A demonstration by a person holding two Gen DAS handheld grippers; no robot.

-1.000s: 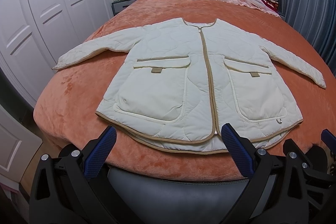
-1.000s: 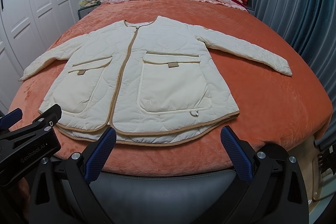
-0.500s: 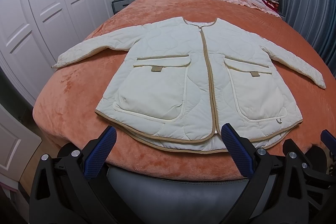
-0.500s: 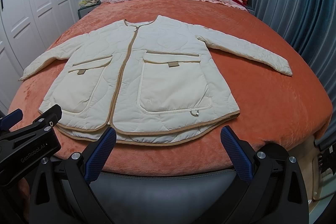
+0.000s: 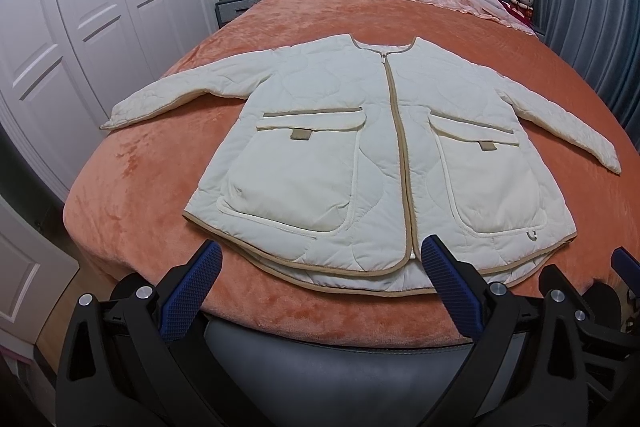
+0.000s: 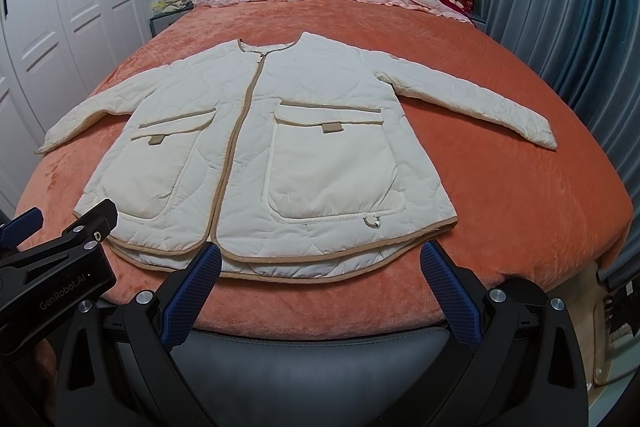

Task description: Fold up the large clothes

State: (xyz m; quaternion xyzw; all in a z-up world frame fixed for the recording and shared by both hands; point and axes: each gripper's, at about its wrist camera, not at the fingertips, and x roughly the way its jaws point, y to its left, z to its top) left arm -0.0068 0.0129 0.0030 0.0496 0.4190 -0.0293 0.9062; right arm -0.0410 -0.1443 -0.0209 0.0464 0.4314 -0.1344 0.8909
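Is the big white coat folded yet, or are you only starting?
Only starting. Done: the coat lies flat and zipped on the orange bed, sleeves spread wide. In hand: nothing; the left tongs and right tongs hover open by the hem. Left: both sleeves and the whole body need folding.

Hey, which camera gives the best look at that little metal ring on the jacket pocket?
The right wrist view: the metal ring sits near mid-frame, clear against the pocket's lower edge. In the left wrist view the ring is smaller and pushed toward the distorted right side.
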